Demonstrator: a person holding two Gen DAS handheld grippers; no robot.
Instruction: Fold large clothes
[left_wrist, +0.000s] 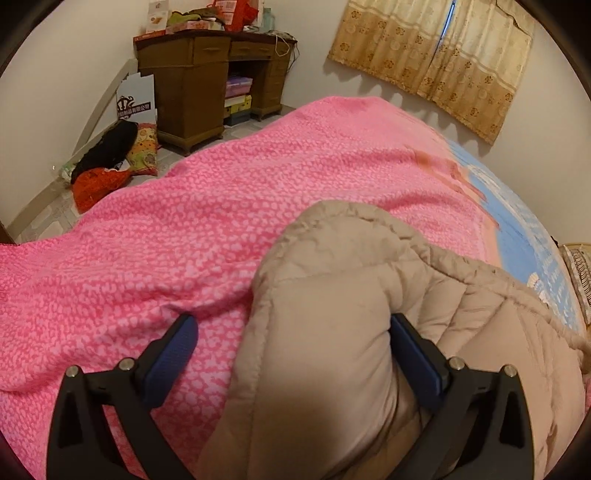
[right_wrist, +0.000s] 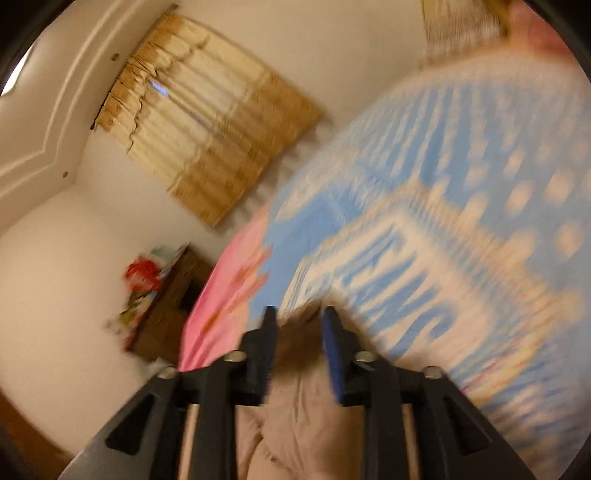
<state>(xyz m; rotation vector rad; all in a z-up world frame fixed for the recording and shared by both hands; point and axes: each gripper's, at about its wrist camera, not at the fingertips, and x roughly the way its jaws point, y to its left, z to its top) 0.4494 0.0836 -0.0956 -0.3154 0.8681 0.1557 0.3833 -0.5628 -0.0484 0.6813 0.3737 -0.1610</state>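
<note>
The left gripper (left_wrist: 291, 332) is spread wide around a thick fold of the beige jacket (left_wrist: 369, 314), which is laid on the pink blanket (left_wrist: 184, 240) of the bed. The right gripper (right_wrist: 300, 317) is narrowed and jacket cloth is pinched between its fingers.

Plain off-white walls (left_wrist: 325, 40) w/ a stepped ceiling moulding (right_wrist: 48, 122), warm indoor light. Ahead-left of the left gripper, far corner: dark wooden desk (left_wrist: 207, 77), top piled w/ boxes & bags, more coloured boxes (left_wrist: 238, 99) stacked in its kneehole. Tiled floor (left_wrist: 44, 218) at left w/ a patterned pillow (left_wrist: 144, 149), black & red cloth, a white printed bag. Ahead-right: gold-beige curtains (left_wrist: 439, 59), closed, thin slit of blue daylight. Bed under a pink spotted blanket (left_wrist: 177, 236); right of it a blue-and-white sheet (right_wrist: 443, 206), blurred.
</note>
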